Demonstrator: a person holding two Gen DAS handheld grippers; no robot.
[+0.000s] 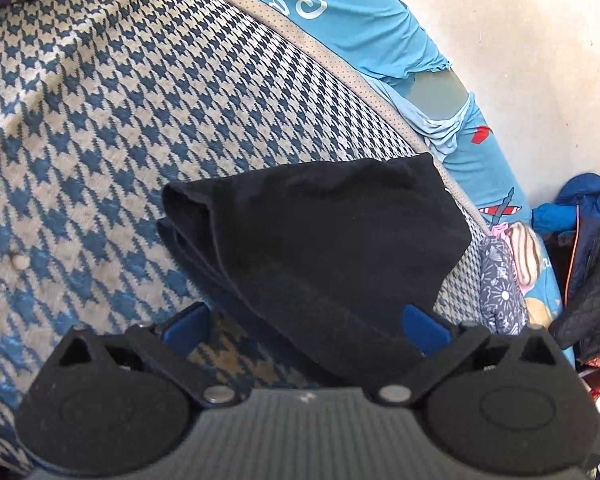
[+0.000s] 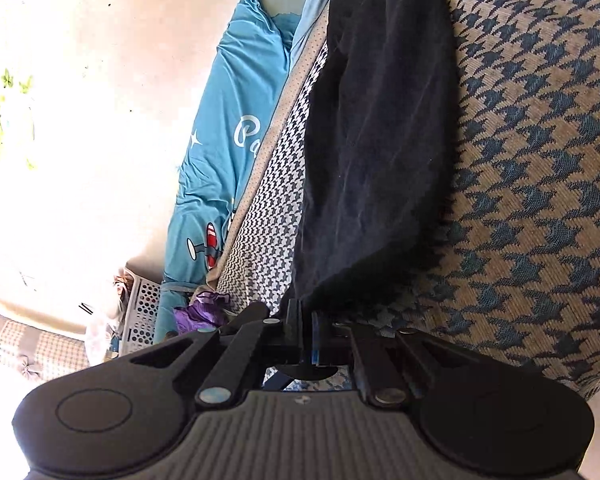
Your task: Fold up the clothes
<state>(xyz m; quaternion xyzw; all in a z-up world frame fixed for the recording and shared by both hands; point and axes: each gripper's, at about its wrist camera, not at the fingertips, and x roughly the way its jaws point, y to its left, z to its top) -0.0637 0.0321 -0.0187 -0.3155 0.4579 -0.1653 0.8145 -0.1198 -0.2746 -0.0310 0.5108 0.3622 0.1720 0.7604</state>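
Left wrist view: a black garment (image 1: 316, 240), folded in layers, is seen on the houndstooth mattress (image 1: 100, 120) near its edge, between the spread fingers of the left hand-held gripper (image 1: 304, 328). The right hand-held gripper (image 2: 306, 328) is closed, seemingly pinching the garment's corner. Edges should be kept aligned and layers smoothed flat.

1. The houndstooth mattress (image 1: 100, 120) lies bare to the left of the folded black garment (image 1: 320, 240), giving broad open surface there.
2. The garment lies near the mattress's piped edge (image 1: 340, 68), leaving only a narrow strip on that side.
3. Past that edge, a blue printed sheet (image 1: 360, 12) runs along the wall (image 1: 520, 40), closing that side.
4. Dark jackets (image 1: 592, 272) crowd the far right corner.
5. A purple cloth (image 2: 200, 312) and a perforated basket (image 2: 144, 312) stand at the mattress's other end.
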